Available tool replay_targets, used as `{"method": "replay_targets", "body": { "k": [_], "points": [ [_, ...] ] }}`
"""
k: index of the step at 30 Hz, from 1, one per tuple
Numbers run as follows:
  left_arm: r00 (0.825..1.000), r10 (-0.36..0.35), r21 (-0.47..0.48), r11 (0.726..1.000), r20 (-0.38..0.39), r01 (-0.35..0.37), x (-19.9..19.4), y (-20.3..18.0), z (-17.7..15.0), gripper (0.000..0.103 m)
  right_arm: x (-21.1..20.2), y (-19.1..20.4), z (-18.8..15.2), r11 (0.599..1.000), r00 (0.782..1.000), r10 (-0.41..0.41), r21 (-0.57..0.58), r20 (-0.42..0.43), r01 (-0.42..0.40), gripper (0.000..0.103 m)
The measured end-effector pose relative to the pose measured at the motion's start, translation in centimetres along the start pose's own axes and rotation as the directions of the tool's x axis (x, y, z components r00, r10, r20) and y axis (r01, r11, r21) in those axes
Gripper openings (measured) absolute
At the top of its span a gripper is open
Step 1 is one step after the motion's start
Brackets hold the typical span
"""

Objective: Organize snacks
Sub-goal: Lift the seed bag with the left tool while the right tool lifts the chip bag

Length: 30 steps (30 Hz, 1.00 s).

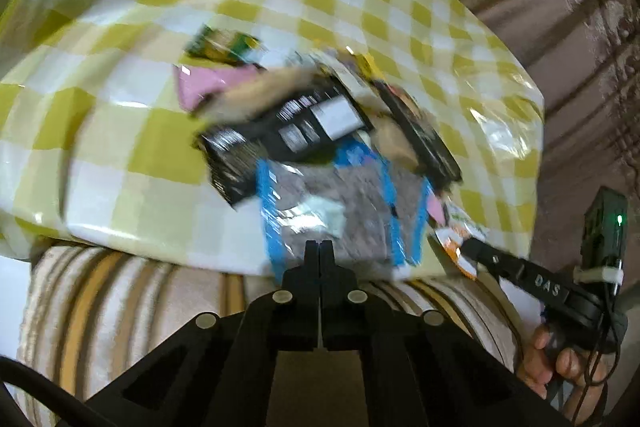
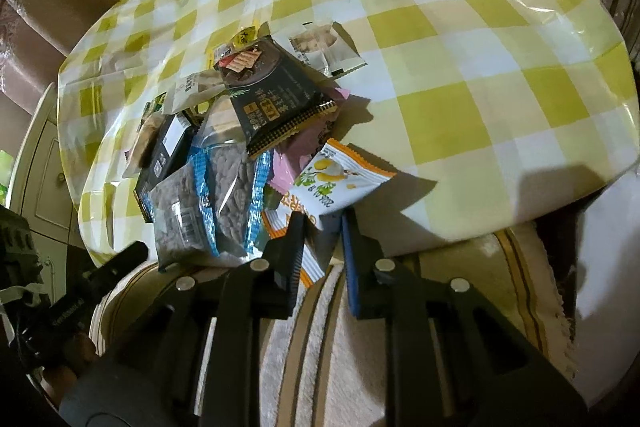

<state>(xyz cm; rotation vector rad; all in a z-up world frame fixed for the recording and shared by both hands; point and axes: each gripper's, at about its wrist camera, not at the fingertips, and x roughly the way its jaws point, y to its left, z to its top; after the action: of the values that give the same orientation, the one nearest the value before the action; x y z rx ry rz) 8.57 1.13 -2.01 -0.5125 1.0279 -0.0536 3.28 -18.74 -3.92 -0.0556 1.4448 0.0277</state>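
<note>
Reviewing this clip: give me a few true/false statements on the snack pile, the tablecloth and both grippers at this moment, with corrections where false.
1. The left gripper has its jaws closed with nothing between them. True.
2. The right gripper is shut on a packet. False: its jaws stand open at the orange and white packet.
3. The tablecloth is yellow and white checked. True.
4. The snacks are sorted into neat rows. False: they lie in one overlapping pile.
5. The black packet lies at the bottom of the pile. False: it rests on top of other packets.
</note>
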Motion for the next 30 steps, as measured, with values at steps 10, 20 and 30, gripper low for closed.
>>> {"method": "replay_targets", "body": {
  "k": [10, 20, 30],
  "points": [
    [0.998, 0.057, -0.035, 0.998, 0.001, -0.057, 0.3, -0.3, 1.6, 0.078, 0.2, -1.8, 0.0, 0.998, 0.995, -0.067, 0.010, -0.069, 0.068, 0.024],
    [0.982, 0.152, 0.023, 0.988, -0.110, -0.151, 4.8, -2.3, 3.1, 0.076, 2.1, -1.4, 1.0, 0.992, 0.987, -0.124, 0.014, -0.103, 0.127, 0.070],
    [0.997, 0.034, 0.020, 0.999, -0.073, -0.032, 2.9, -2.3, 1.5, 0.025, 2.4, -1.7, 1.2, 0.993, 0.991, -0.109, 0.032, -0.081, 0.112, 0.032]
  ]
}}
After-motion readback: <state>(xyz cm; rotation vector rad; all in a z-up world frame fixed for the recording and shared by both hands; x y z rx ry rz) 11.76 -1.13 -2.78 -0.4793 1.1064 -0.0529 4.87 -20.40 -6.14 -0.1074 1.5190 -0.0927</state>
